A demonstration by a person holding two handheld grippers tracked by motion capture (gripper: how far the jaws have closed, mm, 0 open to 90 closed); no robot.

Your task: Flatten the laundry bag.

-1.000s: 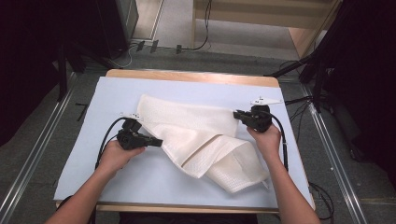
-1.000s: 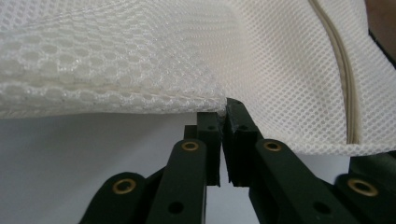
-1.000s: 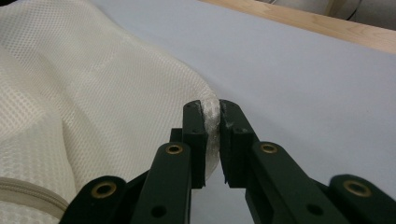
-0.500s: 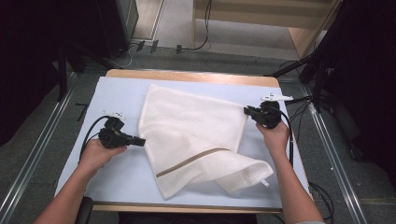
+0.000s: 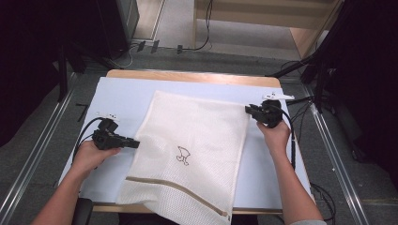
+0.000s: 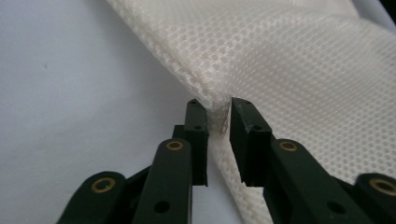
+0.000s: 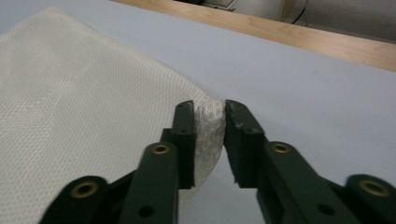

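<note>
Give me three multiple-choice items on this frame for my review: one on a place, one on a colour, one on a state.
1. Where on the mesh bag is the right claw?
A. its far right corner
B. its zip end
C. its middle

2. What colour is the zip band?
A. red
B. tan
C. blue

3. How does the bag lie?
A. rolled up
B. lifted off the mat
C. spread out on the mat

Answers:
1 A: the claw sits at that corner, and its jaws have just been opening with mesh between them.
2 B: the band across the near end is tan.
3 C: the mesh lies open and flat on the mat.
</note>
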